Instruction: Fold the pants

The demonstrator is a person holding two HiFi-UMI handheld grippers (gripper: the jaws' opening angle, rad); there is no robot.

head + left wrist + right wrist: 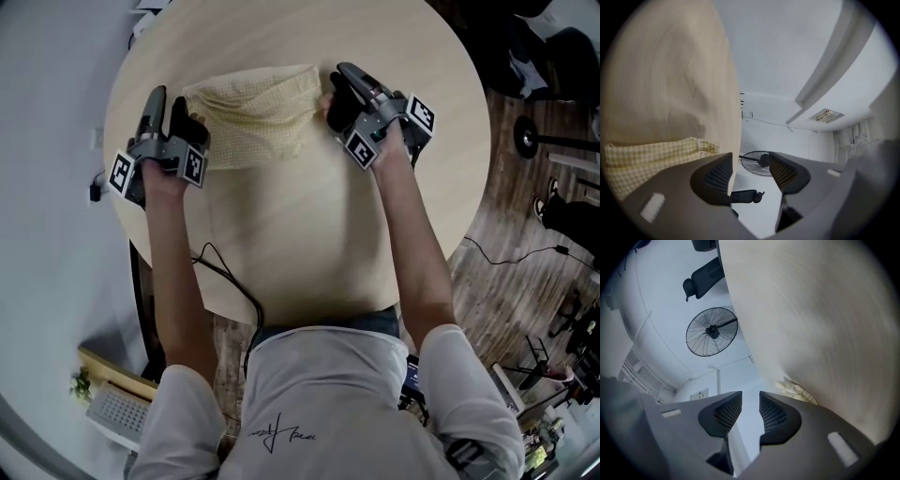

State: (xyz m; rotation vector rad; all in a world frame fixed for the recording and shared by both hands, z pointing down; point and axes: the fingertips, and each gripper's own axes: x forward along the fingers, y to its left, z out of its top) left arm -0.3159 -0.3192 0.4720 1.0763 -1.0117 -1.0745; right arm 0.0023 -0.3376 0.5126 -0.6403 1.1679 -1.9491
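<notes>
Yellow checked pants (251, 114) lie in a compact, roughly rectangular bundle on the far part of the round wooden table (309, 234). Judging by that shape, the folding looks nearly or wholly done. The bundle's near edge is slightly uneven, so a last tidy may be all that remains.

The left gripper (167, 105) sits just beside the bundle's left edge and the right gripper (342, 86) just beside its right. Each has its jaws apart with no cloth between them. No container shows on the table.
</notes>
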